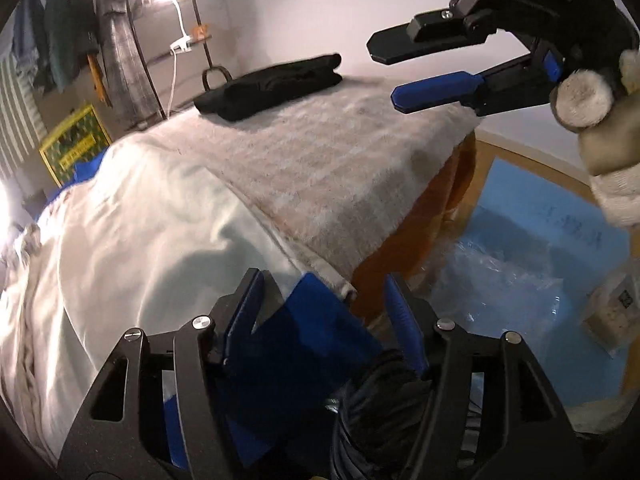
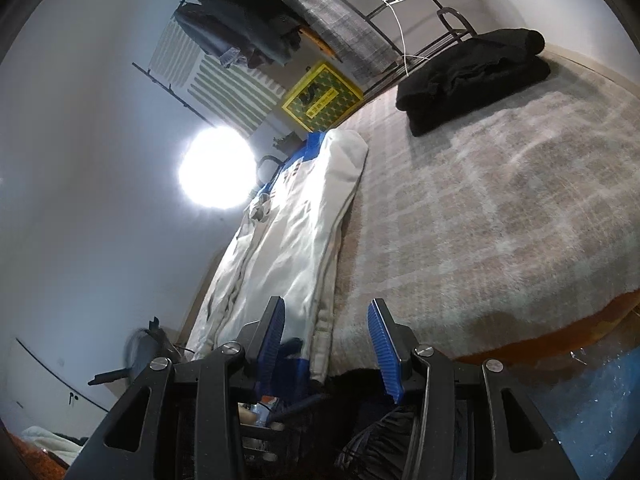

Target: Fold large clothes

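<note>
A white jacket with blue trim [image 1: 132, 216] lies spread along the left side of the blanket-covered table [image 1: 328, 168]; it also shows in the right wrist view [image 2: 288, 240]. My left gripper [image 1: 324, 292] is open just above the jacket's blue near hem [image 1: 320, 312] at the table's front edge. My right gripper [image 2: 326, 316] is open above the jacket's near end and holds nothing. It also shows in the left wrist view [image 1: 382, 70], raised over the table's right side with jaws apart. A folded black garment [image 1: 272, 86] lies at the far end [image 2: 476, 76].
A clothes rack with hanging garments [image 2: 256, 36] and a clip lamp [image 1: 176, 46] stand beyond the table. A yellow-green box [image 1: 74, 146] sits on the floor. Blue floor mat and clear plastic [image 1: 520, 264] lie right of the table. A bright lamp [image 2: 216, 168] glares.
</note>
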